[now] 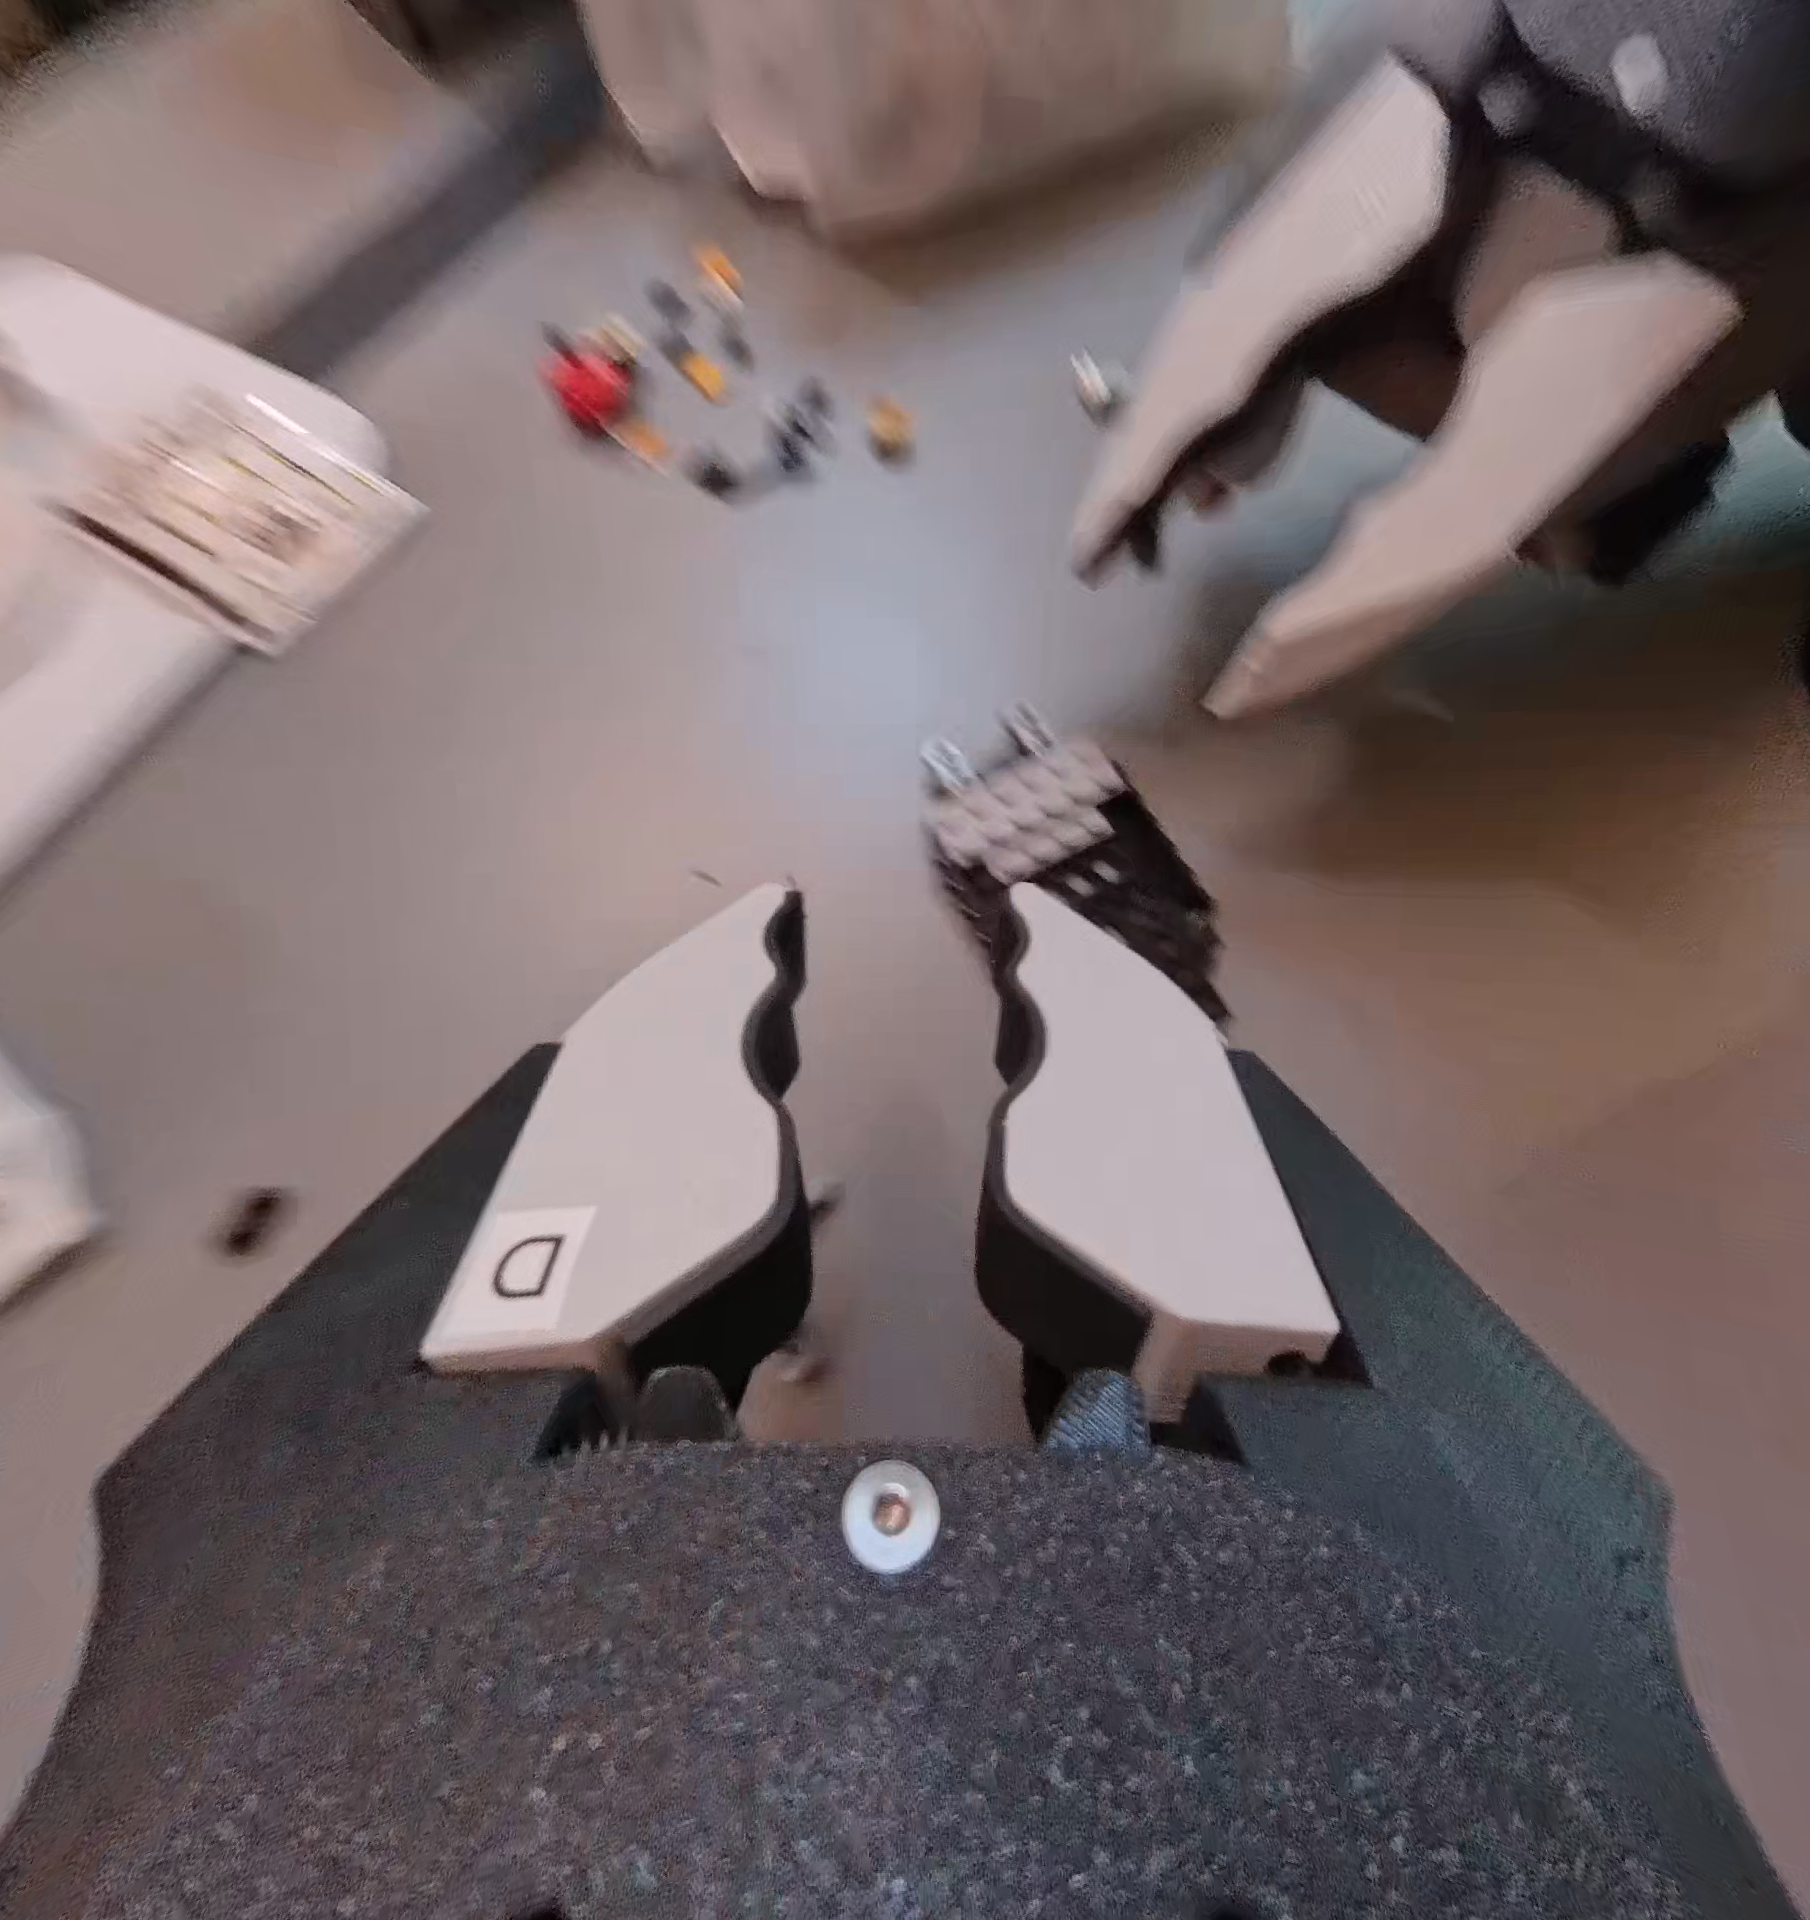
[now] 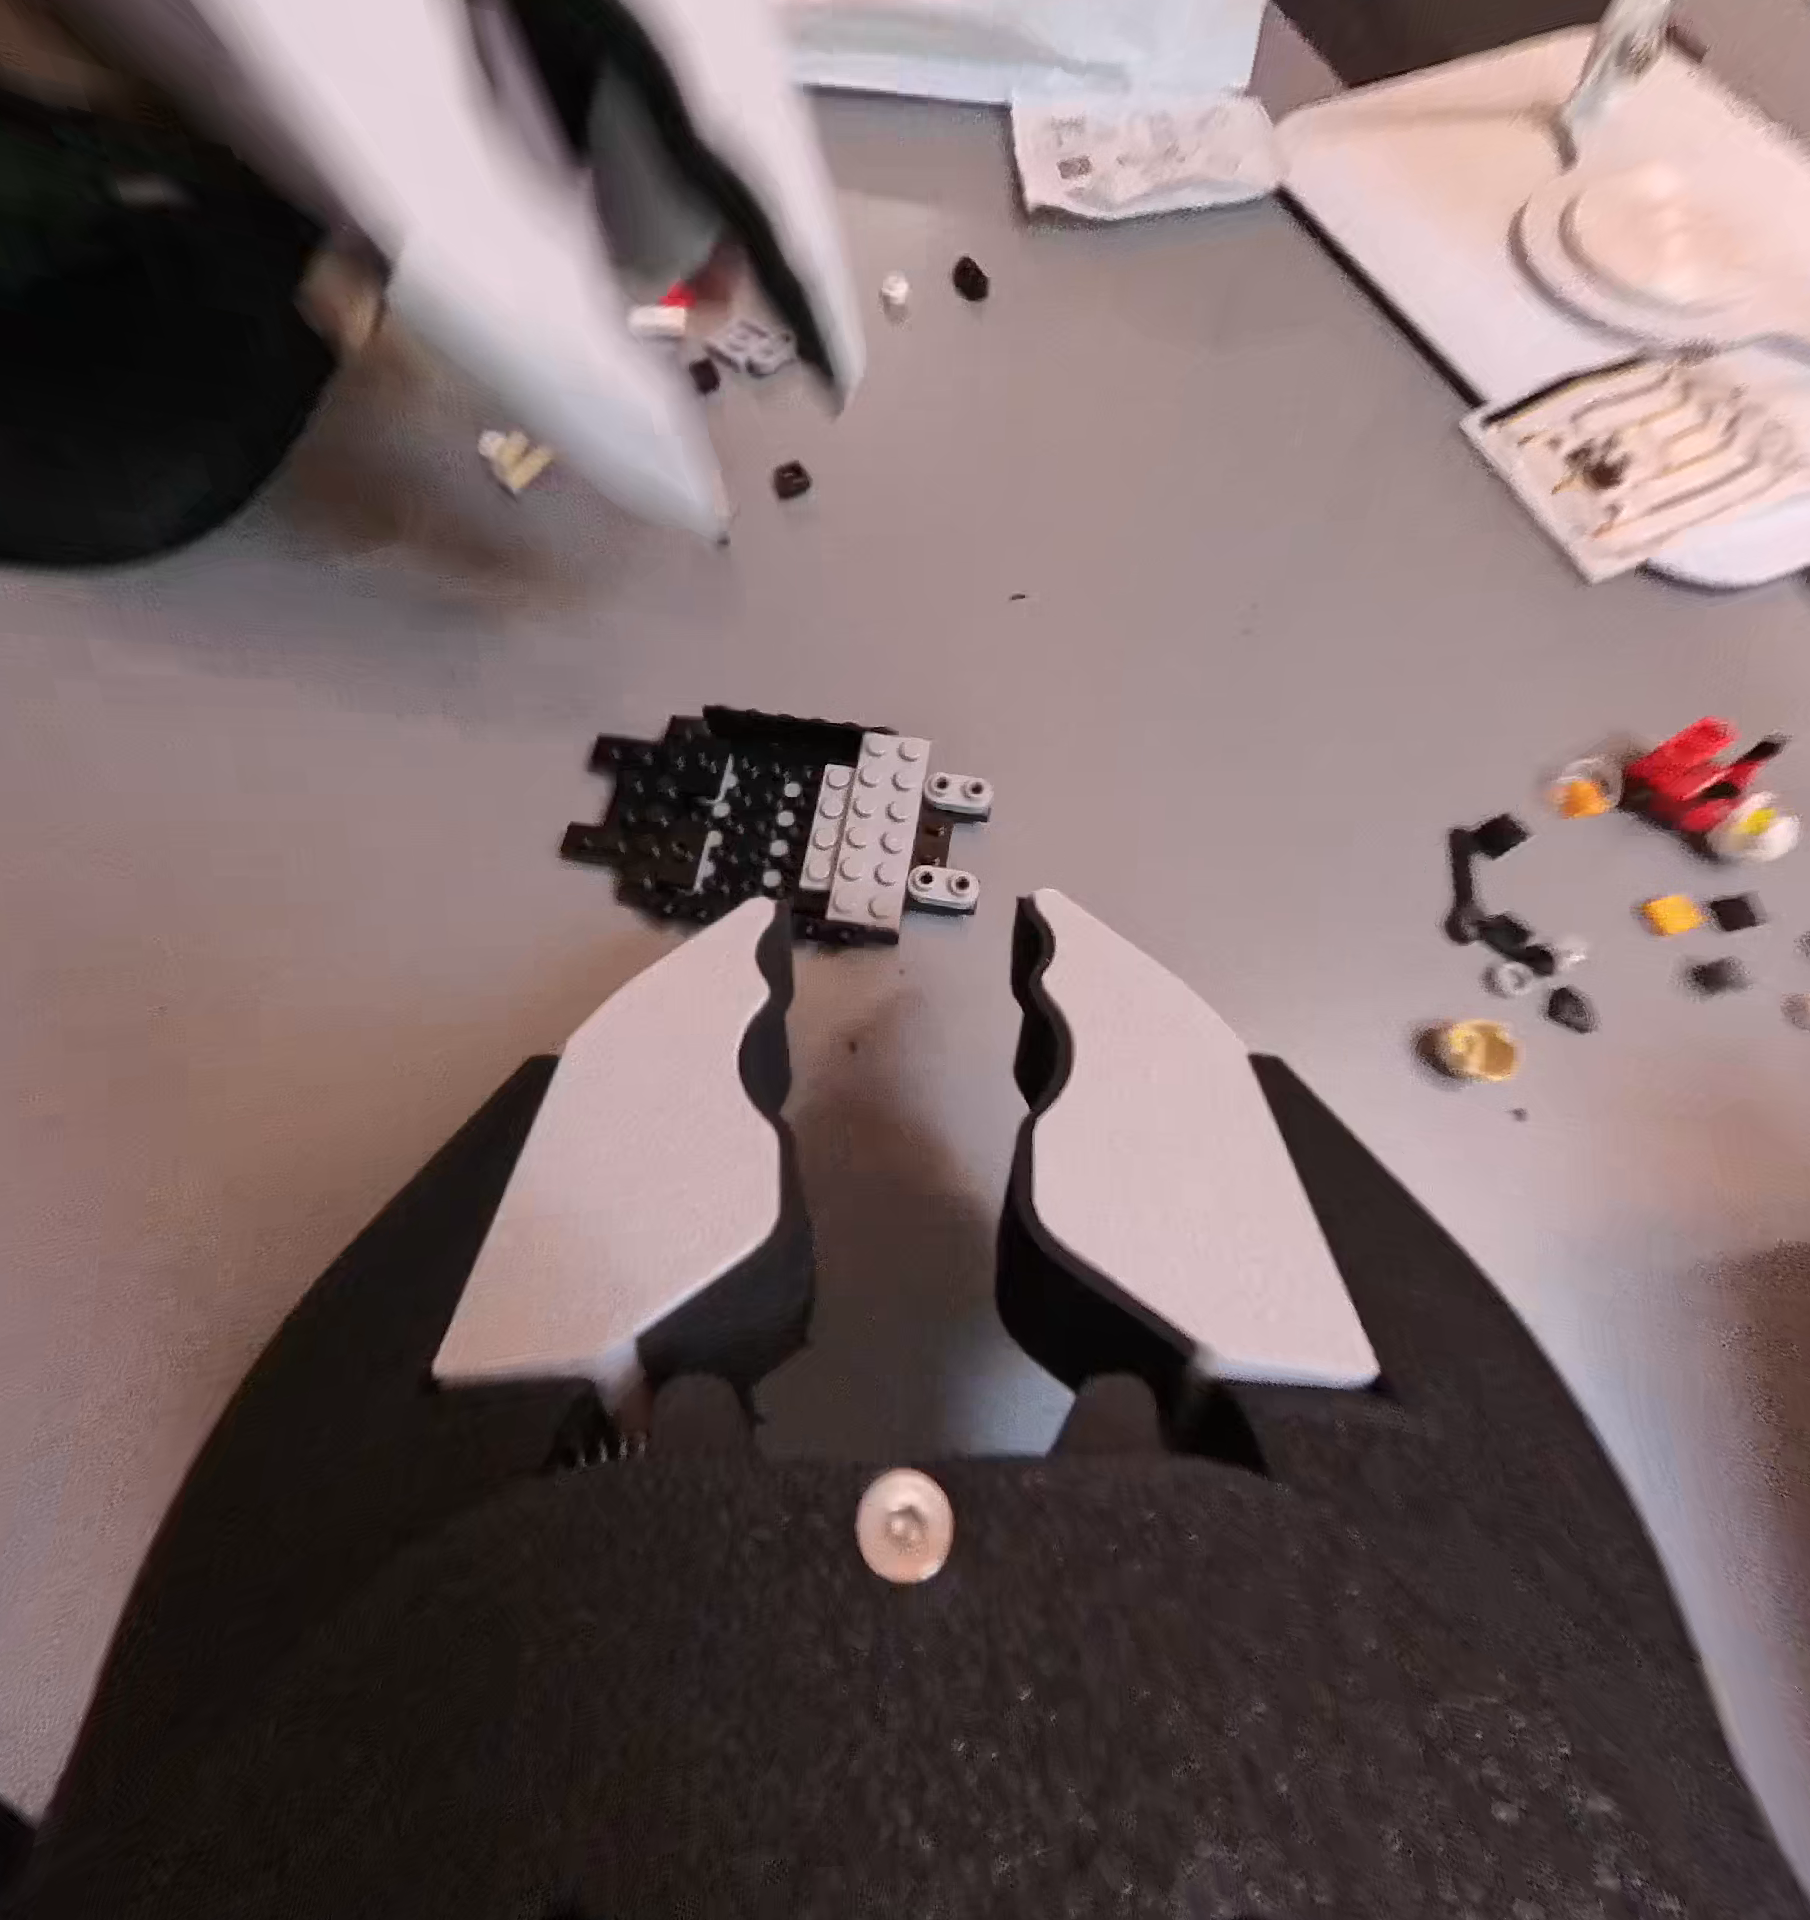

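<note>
A black-and-grey brick build [image 2: 776,821] lies on a grey table [image 2: 1088,603], just ahead of the right gripper's fingers [image 2: 672,1122] and slightly to their left. Off to the right of those fingers sit a red piece [image 2: 1690,779], a gold round piece [image 2: 1472,1049] and scattered small black and orange bricks [image 2: 1732,925]. Farther ahead and to the right, a printed booklet [image 2: 1649,468] rests against a white tray [image 2: 1400,208], with a crumpled paper bag [image 2: 1140,145] beside it.
</note>
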The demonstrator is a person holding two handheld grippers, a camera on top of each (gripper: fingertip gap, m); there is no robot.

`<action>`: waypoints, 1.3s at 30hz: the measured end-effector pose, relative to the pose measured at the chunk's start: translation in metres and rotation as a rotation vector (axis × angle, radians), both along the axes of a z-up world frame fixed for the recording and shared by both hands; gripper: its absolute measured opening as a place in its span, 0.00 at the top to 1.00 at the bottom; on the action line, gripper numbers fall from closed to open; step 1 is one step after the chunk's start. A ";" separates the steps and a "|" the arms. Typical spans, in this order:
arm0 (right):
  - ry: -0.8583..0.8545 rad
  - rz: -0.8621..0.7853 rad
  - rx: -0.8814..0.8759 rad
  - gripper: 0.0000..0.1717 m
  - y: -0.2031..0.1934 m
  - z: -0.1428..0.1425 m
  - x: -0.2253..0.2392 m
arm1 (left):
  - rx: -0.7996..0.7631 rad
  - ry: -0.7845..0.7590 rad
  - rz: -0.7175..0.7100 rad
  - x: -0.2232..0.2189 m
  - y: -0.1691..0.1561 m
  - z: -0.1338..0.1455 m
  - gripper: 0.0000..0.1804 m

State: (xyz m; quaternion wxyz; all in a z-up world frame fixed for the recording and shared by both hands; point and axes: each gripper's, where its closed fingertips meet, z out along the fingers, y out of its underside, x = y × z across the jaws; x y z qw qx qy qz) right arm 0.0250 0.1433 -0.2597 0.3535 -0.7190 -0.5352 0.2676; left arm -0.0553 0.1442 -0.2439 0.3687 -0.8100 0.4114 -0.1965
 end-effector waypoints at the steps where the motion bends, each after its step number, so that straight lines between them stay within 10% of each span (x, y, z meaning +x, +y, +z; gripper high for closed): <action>1: 0.017 -0.030 -0.053 0.76 0.003 -0.004 -0.003 | -0.063 0.024 -0.025 0.009 -0.012 -0.017 0.76; 4: 0.027 -0.120 -0.238 0.76 0.011 -0.017 -0.009 | -0.183 0.100 -0.055 0.028 -0.028 -0.055 0.60; 18: 0.075 -0.014 -0.265 0.84 0.001 -0.018 -0.022 | -0.085 0.080 -0.157 0.041 -0.036 -0.051 0.67; 23: 0.303 0.169 0.092 0.92 -0.023 0.045 -0.018 | -0.292 -0.458 -0.225 0.047 -0.043 0.009 0.70; 31: 0.429 0.357 0.290 0.95 -0.079 0.092 -0.041 | 0.043 -0.420 -0.477 0.058 -0.072 0.035 0.80; 39: 0.454 0.286 0.292 0.95 -0.070 0.101 -0.034 | 0.279 -0.262 -0.383 0.049 -0.060 0.046 0.90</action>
